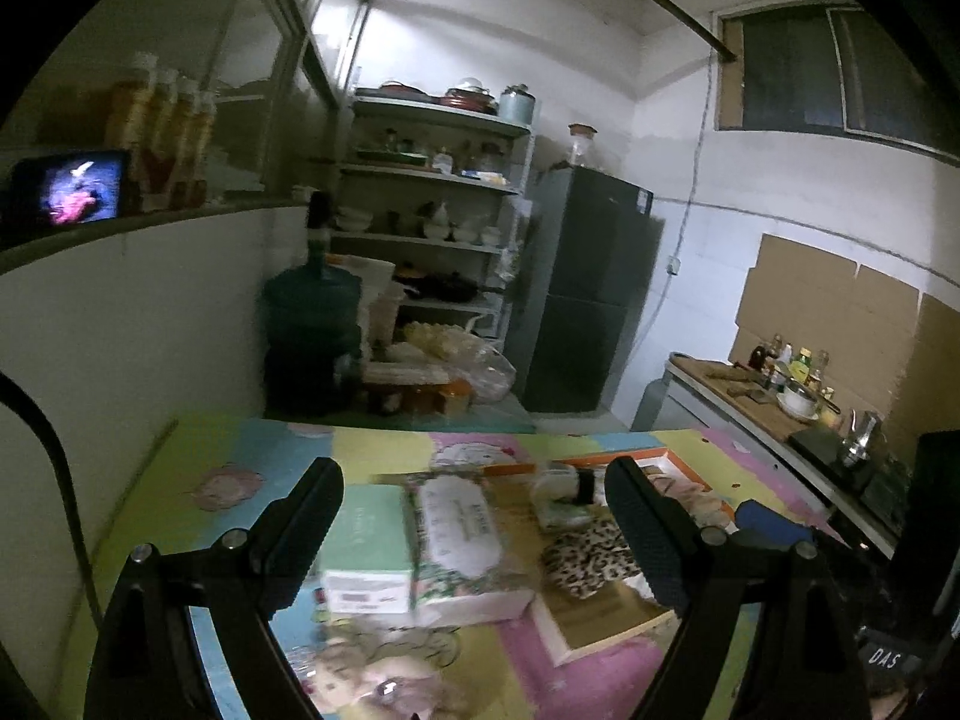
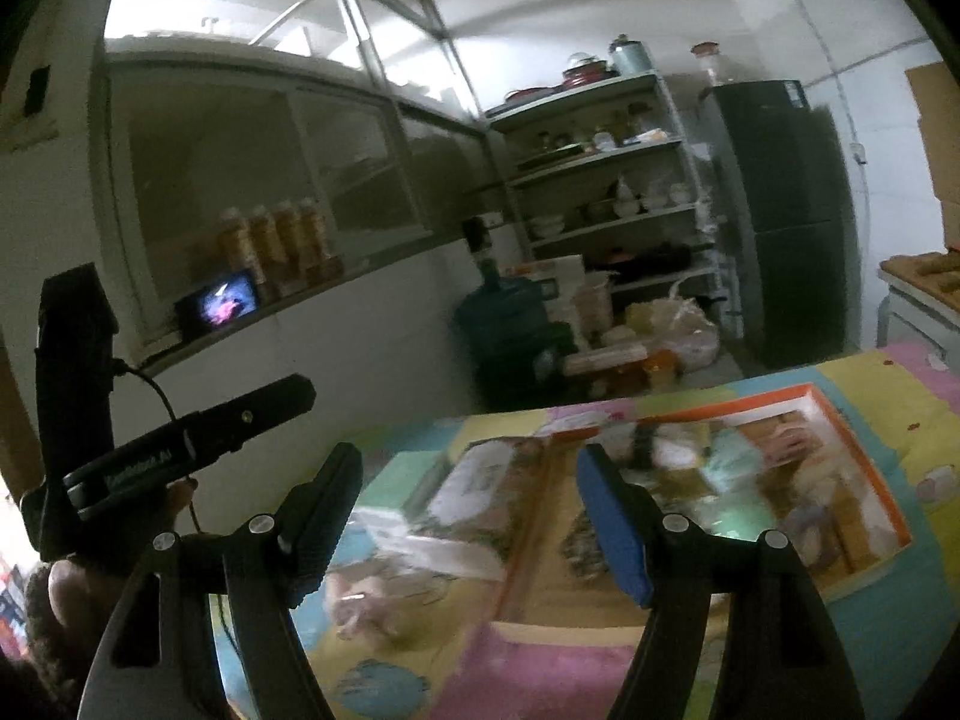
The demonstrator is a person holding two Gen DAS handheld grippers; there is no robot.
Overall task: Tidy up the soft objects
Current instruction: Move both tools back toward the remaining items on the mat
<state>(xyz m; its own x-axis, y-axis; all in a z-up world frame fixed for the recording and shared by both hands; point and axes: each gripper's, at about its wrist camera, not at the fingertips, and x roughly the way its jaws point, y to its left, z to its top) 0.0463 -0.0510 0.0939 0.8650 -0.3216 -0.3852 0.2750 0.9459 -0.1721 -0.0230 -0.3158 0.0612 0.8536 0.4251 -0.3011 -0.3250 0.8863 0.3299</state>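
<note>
My left gripper (image 1: 474, 516) is open and empty, held above a table with a colourful pastel cloth (image 1: 198, 468). Below it lie a pale green box (image 1: 369, 546), a white wipes pack (image 1: 459, 525) and a leopard-print soft item (image 1: 591, 558) in an orange-rimmed cardboard tray (image 1: 600, 624). A pale plush toy (image 1: 360, 669) lies at the near edge. My right gripper (image 2: 468, 516) is open and empty above the same tray (image 2: 864, 450), the wipes pack (image 2: 474, 489) and the plush toy (image 2: 372, 600). The left gripper (image 2: 180, 450) shows at the left.
A shelf rack of dishes (image 1: 432, 204), a water jug (image 1: 312, 306), a dark fridge (image 1: 588, 288) and bags on the floor stand beyond the table. A counter with bottles and a kettle (image 1: 798, 384) runs along the right. A small lit screen (image 1: 72, 189) sits on the left ledge.
</note>
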